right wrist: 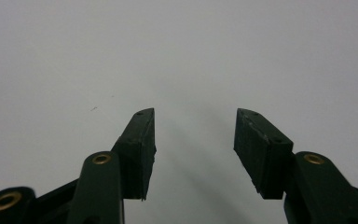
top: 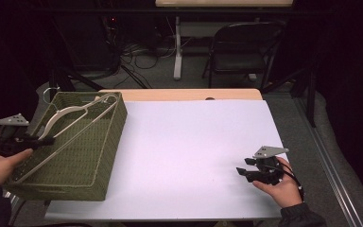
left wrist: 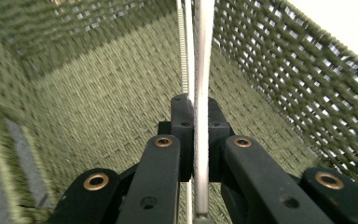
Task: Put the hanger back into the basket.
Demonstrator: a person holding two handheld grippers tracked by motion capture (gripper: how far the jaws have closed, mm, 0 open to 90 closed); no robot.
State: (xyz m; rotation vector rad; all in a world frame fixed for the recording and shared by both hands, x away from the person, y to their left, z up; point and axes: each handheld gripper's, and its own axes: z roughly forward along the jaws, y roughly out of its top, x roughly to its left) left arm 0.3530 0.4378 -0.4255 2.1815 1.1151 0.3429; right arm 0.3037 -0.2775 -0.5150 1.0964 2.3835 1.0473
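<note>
No readable text, labels, brands, numbers or signs in any view

Basket (top: 105, 156) walls around hanger (top: 71, 113)

counter (top: 194, 156): white top, wooden far edge | folding chair (top: 241, 42): dark, behind counter | cables (top: 142, 56): tangled on floor beyond

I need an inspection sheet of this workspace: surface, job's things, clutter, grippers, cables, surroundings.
Surface: white table, bare in the middle.
Job's things: white hanger lying tilted in the green woven basket at the table's left.
Clutter: nothing seen.
Grippers: left gripper shut on the hanger's thin bar; right gripper open, over bare table.
Cables: tangle on the floor beyond the table.
Surroundings: folding chair, desk leg, dark room.
</note>
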